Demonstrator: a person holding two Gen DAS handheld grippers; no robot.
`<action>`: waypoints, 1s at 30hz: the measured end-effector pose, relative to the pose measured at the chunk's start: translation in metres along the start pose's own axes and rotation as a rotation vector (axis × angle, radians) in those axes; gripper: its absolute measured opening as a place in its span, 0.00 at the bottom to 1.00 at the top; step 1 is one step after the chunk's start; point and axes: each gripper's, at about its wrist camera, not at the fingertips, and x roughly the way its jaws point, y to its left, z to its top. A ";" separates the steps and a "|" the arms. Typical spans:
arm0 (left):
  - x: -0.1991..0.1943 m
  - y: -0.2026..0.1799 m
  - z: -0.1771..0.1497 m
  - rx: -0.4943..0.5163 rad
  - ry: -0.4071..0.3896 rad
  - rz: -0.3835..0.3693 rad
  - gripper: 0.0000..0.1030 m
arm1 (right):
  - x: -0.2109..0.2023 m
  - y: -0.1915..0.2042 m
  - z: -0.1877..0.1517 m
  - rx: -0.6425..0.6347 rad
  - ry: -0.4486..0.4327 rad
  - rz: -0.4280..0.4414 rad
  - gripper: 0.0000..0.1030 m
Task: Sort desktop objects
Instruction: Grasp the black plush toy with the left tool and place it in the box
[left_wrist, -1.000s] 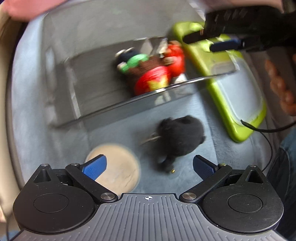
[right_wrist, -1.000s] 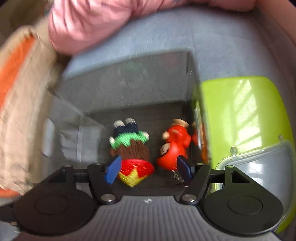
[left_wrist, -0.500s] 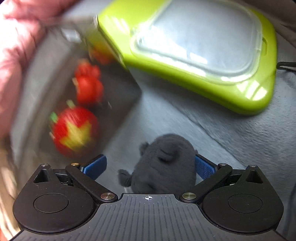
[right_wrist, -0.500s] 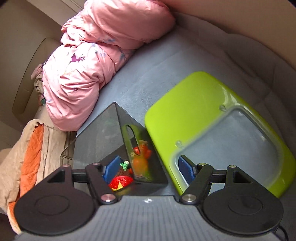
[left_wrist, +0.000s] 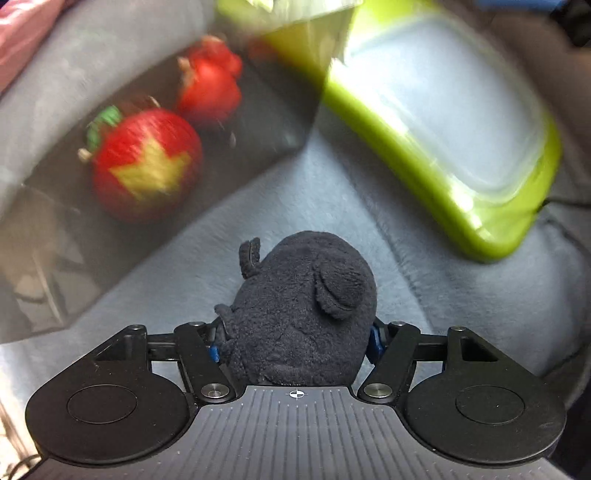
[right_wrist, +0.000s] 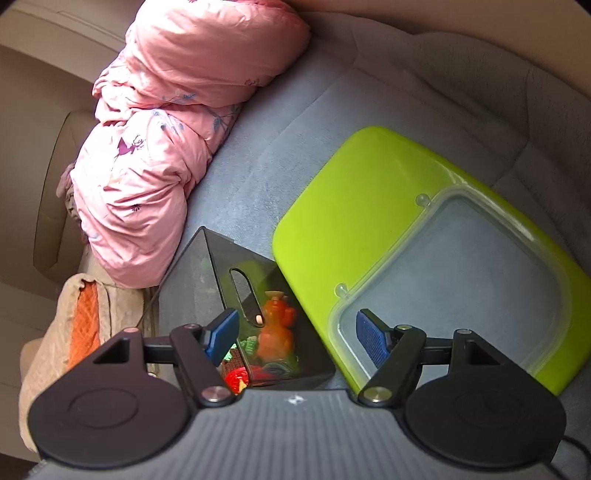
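Observation:
My left gripper (left_wrist: 293, 349) is shut on a dark fuzzy plush toy (left_wrist: 306, 306), held over the blue-grey cushion. Ahead on the left is a dark clear storage box (left_wrist: 155, 140) holding a red knitted toy with a yellow star (left_wrist: 146, 166) and a red-orange figure (left_wrist: 208, 86). The box (right_wrist: 207, 280) also shows in the right wrist view with the orange figure (right_wrist: 275, 332) inside. My right gripper (right_wrist: 295, 334) is open and empty, above the box's near corner.
A lime green lid with a clear window (right_wrist: 424, 251) lies right of the box; it also shows in the left wrist view (left_wrist: 461, 122). A pink quilt (right_wrist: 177, 133) lies at the far left, a beige and orange cloth (right_wrist: 81, 325) below it.
My left gripper moved down over the dark plush toy and shut on it. My right gripper rose and pulled back from the box, staying open.

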 end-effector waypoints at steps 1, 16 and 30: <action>-0.018 0.010 0.000 -0.026 -0.017 -0.036 0.68 | 0.002 0.001 0.000 -0.003 -0.001 -0.004 0.70; -0.086 0.207 0.071 -0.490 -0.046 0.037 0.68 | 0.038 0.063 -0.027 -0.161 0.024 0.084 0.70; -0.085 0.205 0.059 -0.414 -0.052 0.024 0.91 | 0.045 0.108 -0.072 -0.365 0.259 0.291 0.73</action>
